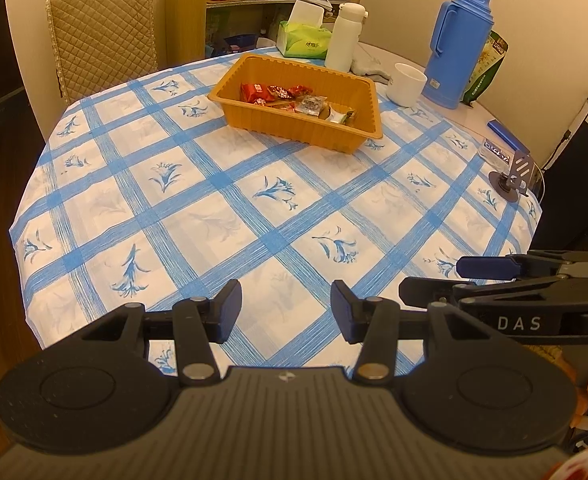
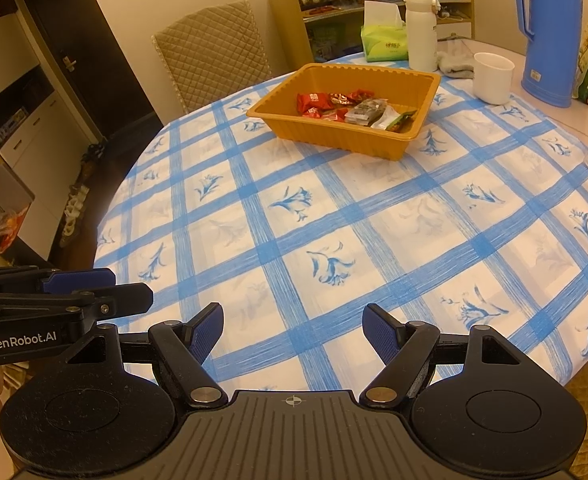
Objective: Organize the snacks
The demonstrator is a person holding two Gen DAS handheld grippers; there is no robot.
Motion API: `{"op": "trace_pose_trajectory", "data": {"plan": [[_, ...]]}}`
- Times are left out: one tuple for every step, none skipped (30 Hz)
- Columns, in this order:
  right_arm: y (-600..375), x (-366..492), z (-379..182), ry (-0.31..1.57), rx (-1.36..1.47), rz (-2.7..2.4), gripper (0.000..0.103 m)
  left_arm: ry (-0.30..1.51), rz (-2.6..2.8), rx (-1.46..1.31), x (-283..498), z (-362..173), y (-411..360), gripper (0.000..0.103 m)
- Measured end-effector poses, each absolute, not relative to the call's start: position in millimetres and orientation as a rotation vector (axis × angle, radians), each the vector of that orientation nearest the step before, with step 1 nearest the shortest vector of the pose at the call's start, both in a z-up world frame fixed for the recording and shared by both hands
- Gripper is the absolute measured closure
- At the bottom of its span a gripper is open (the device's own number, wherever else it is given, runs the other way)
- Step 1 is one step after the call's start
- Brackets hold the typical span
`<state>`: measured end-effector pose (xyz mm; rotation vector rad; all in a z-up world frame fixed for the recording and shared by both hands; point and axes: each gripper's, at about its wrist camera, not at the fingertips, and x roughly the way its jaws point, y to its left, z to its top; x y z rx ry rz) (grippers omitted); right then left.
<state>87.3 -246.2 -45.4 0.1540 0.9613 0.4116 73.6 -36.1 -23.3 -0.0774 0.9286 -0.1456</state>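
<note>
An orange plastic tray (image 1: 253, 116) (image 2: 422, 120) stands on the far half of the round table and holds several wrapped snacks (image 1: 281, 96) (image 2: 346, 108), red ones at the left, brown and white ones at the right. My left gripper (image 1: 285, 308) hovers over the near edge of the tablecloth, open, nothing between its fingers. My right gripper (image 2: 294, 332) hangs beside it, open wider and also empty. Each gripper shows at the side of the other's view: the right one (image 1: 494, 276), the left one (image 2: 73, 288). Both are far short of the tray.
A blue-checked cloth (image 1: 221, 216) covers the table. Behind the tray stand a tissue box (image 1: 304, 40), a white bottle (image 1: 344, 40), a white cup (image 1: 406, 84), a blue thermos (image 1: 460, 44) and a green bag (image 1: 490, 68). A small stand (image 1: 512, 180) sits at the right edge. A padded chair (image 1: 101, 36) is at the far left.
</note>
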Motion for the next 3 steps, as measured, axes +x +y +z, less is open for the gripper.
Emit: {"op": "trace_pose_trajectory", "data": {"plan": [[-245.2, 87.4, -44.3, 0.963, 0.155, 0.412, 0.027, 0.93, -0.144, -0.077, 74.1, -23.4, -36.1, 0.057], [-244.4, 87.7, -44.3, 0.963, 0.154, 0.412, 0.027, 0.931, -0.143, -0.076, 76.2, -23.1, -35.7, 0.057], [-243.6, 88.0, -44.3, 0.964, 0.155, 0.413, 0.027, 0.934, -0.141, -0.077, 77.8, -23.2, -35.1, 0.056]]}}
